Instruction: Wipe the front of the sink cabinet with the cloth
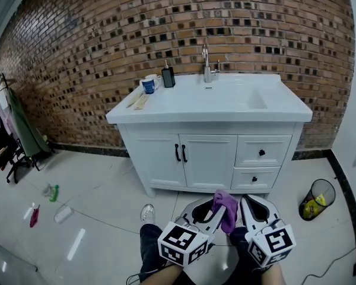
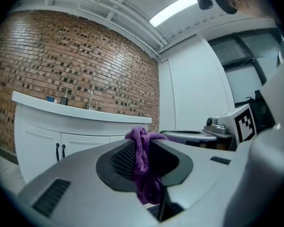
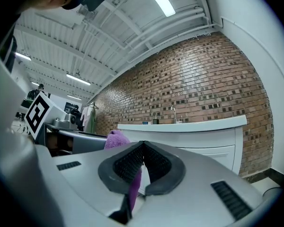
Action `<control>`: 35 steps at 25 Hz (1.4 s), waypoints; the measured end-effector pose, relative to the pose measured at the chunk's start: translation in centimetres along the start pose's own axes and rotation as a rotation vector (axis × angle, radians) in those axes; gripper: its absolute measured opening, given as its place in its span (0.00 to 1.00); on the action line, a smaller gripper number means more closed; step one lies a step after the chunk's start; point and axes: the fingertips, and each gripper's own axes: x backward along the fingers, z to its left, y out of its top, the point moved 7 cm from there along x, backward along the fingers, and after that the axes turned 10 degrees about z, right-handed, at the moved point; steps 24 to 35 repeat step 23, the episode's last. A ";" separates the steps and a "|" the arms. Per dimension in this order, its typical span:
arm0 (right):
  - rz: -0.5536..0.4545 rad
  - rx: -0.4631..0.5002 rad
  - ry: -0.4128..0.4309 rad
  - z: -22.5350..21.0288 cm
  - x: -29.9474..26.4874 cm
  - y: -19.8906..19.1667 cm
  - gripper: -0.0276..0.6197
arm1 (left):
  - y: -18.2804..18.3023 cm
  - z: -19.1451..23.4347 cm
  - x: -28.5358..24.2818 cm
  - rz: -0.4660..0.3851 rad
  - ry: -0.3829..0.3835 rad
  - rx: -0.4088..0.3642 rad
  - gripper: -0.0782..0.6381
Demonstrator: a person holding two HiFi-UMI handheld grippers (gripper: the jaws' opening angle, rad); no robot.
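Left claw (image 1: 217, 206) of mine pinches the purple cloth (image 1: 227, 209). In the left gripper view the cloth (image 2: 141, 151) sits bunched between the dark ribbed pads, with a knot above them and the rest hanging below. My right claw (image 1: 247, 202) is just beside it on the right. In the right gripper view its pads are pressed together at the tips, and I can make out nothing gripped there. A strip of purple shows through the slit lower down, and a lump of cloth (image 3: 114, 139) rises at its left.

I hold both claws low over the floor (image 1: 107, 195), pointing at the white cabinet (image 1: 207, 159) and well apart from its front. The cabinet has two doors with black handles (image 1: 180, 153) side by side. At the right are two drawers (image 1: 262, 153), each with a black knob. On the sink top (image 1: 166, 108) stand a tap (image 1: 206, 64), a dark bottle (image 1: 168, 76) and a blue-and-white cup (image 1: 149, 84). A brick wall (image 1: 77, 34) runs behind.

A mesh bin (image 1: 320, 192) stands on the floor to the right of the cabinet. A rack (image 1: 12, 129) with hanging clothes is at the far left, and some small bottles (image 1: 52, 191) lie on the tiles near it. One shoe (image 1: 147, 213) and my dark trouser legs show beneath the claws.
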 end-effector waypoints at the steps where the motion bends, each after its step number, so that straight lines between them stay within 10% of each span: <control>1: -0.003 -0.001 -0.001 0.0 0.0 0.0 0.05 | 0.0 0.0 0.0 -0.001 0.000 -0.001 0.22; 35: -0.005 -0.008 0.007 0.0 0.0 0.0 0.05 | -0.2 -0.4 -0.1 0.005 -0.008 0.010 0.22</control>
